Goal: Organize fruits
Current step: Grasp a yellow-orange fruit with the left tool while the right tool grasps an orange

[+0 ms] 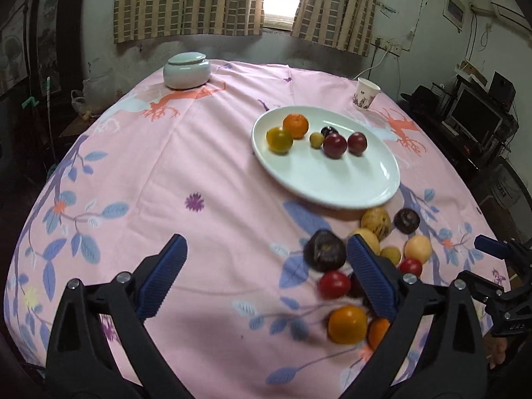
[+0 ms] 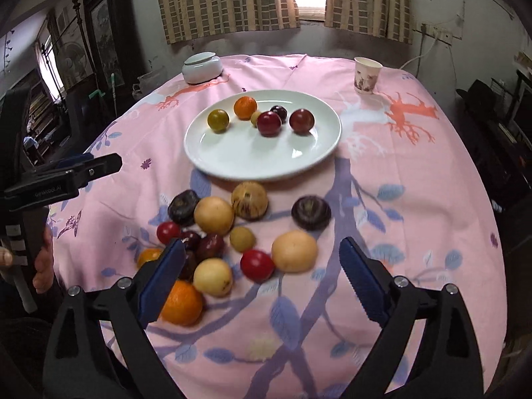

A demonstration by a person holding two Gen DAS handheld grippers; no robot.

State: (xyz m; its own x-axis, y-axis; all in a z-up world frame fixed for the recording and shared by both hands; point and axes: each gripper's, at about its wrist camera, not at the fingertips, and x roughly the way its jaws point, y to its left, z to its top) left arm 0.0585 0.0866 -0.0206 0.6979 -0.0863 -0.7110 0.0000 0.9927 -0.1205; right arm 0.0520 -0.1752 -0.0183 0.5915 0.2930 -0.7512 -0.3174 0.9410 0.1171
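A white oval plate (image 2: pixel 232 153) (image 1: pixel 332 179) holds several fruits: an orange (image 2: pixel 245 107), a yellow-green one (image 2: pixel 218 120), two red plums (image 2: pixel 268 123) and a dark one behind. Near the front, a heap of loose fruit lies on the pink cloth: pale yellow ones (image 2: pixel 294 250), dark purple ones (image 2: pixel 311 212), red ones (image 2: pixel 256 265) and an orange (image 2: pixel 182 302). My right gripper (image 2: pixel 262 249) is open above the heap, nothing between its fingers. My left gripper (image 1: pixel 266 246) is open over the cloth, left of the heap, and empty.
A pale lidded jar (image 1: pixel 187 70) stands at the far left of the table and a paper cup (image 2: pixel 366 74) at the far right. A curtained window and wall lie behind. Shelves and electronics (image 1: pixel 478 113) stand off the right edge. A hand (image 2: pixel 43 262) holds the left gripper.
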